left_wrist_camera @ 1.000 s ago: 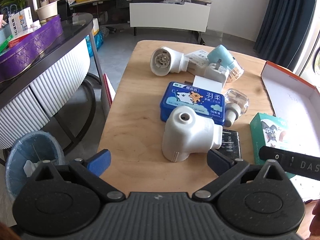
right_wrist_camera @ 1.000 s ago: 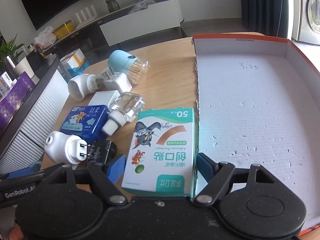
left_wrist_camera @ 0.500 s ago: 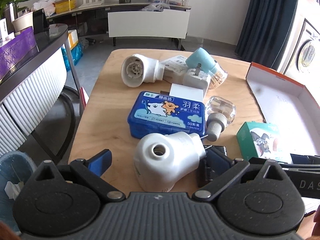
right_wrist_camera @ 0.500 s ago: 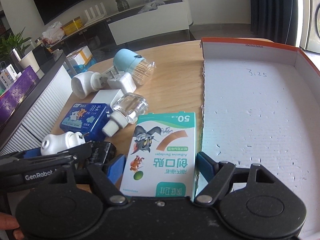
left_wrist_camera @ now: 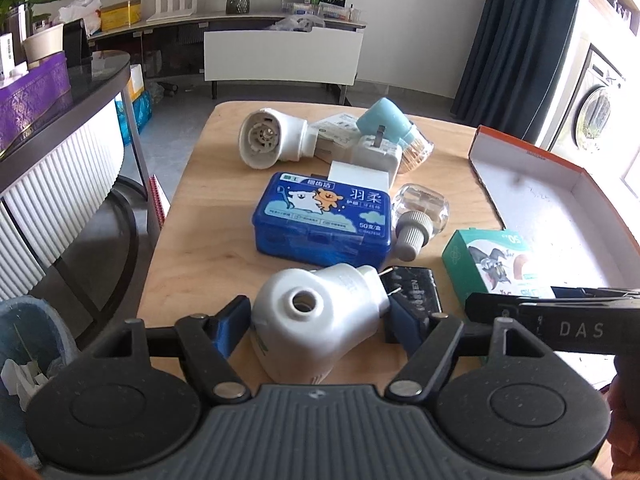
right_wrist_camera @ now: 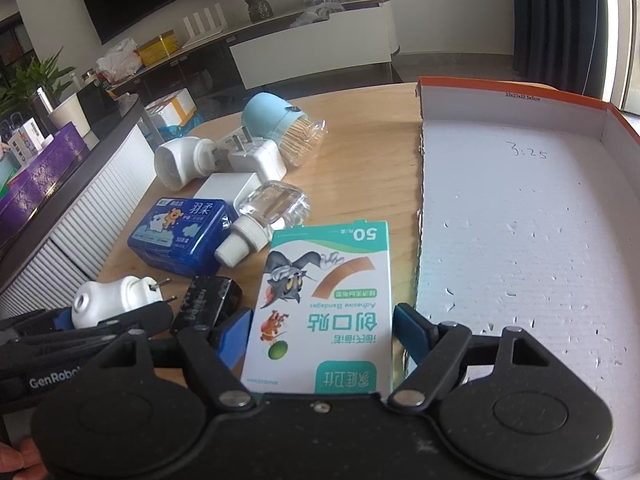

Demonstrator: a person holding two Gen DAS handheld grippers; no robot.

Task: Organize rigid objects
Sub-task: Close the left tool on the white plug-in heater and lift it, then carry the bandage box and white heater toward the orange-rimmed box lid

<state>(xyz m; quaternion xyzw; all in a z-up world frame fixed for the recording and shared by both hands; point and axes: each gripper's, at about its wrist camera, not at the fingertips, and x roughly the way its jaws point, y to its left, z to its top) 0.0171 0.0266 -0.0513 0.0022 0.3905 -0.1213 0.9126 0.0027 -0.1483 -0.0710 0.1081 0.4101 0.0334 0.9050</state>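
A white plug-in device (left_wrist_camera: 320, 320) lies on the wooden table (left_wrist_camera: 208, 220) near its front edge, prongs pointing right. My left gripper (left_wrist_camera: 318, 320) is closing on it, and its blue pads meet both sides of the device. In the right wrist view the same device (right_wrist_camera: 112, 300) shows at the lower left. My right gripper (right_wrist_camera: 322, 334) is shut on a green-and-white bandage box (right_wrist_camera: 320, 312), which lies flat beside the tray. From the left wrist view, that bandage box (left_wrist_camera: 496, 260) sits at the right. A large white cardboard tray (right_wrist_camera: 520, 220) with an orange rim holds nothing.
Behind the device lie a blue floss box (left_wrist_camera: 320, 216), a clear bottle (left_wrist_camera: 420, 212) and a black item (left_wrist_camera: 416, 284). Farther back are another white plug-in (left_wrist_camera: 272, 140), a white charger (left_wrist_camera: 376, 156) and a light-blue toothpick holder (left_wrist_camera: 392, 128). A bin (left_wrist_camera: 24, 340) stands left of the table.
My left gripper came forward around the white plug-in device and its jaws narrowed from wide open onto the device's sides. The right gripper and the bandage box stayed put.
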